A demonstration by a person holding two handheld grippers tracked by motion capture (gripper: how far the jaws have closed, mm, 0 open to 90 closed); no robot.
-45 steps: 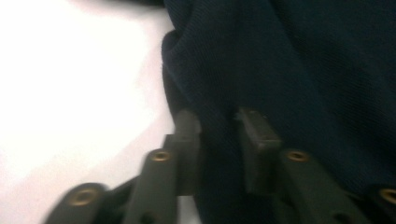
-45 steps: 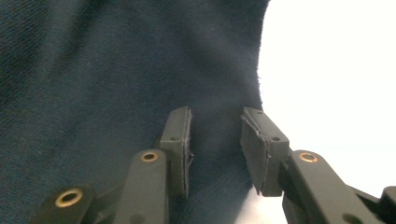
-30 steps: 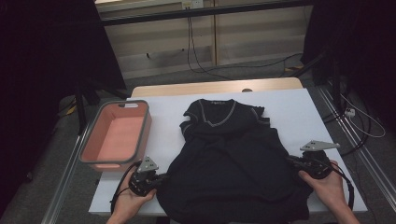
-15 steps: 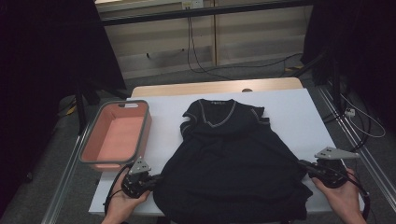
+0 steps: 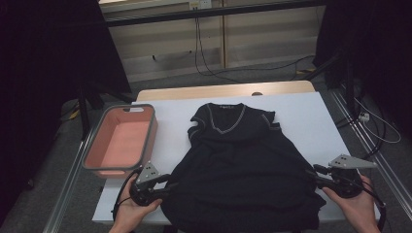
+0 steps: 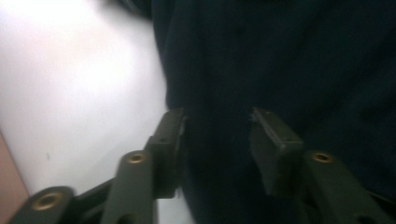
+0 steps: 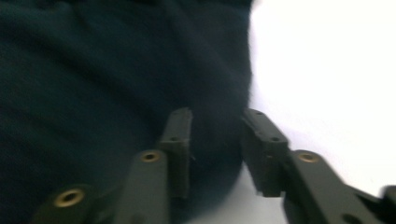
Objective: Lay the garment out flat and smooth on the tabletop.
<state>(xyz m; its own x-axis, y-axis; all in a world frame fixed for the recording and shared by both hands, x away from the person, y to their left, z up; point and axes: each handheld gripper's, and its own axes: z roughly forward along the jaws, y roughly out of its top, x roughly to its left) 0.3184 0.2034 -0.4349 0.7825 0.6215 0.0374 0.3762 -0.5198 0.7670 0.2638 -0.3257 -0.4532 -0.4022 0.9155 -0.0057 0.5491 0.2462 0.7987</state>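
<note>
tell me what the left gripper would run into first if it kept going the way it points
Most likely the black shirt: the left gripper has just opened its jaws, and the dark cloth lies right ahead between them, though contact is hard to judge.

I see a black dress (image 5: 243,170) with grey neckline trim, a salmon-pink bin (image 5: 121,141), and a white table (image 5: 311,116).

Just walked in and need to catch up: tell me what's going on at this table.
A person holds a two-jaw gripper in each hand and is laying out a dark V-neck garment flat on the white table. The left gripper is at the garment's left lower edge, the right gripper at its right lower edge. Both have just been opening their jaws; cloth lies in the gaps, but the pads no longer press on it. A pink bin sits at the table's left.
</note>
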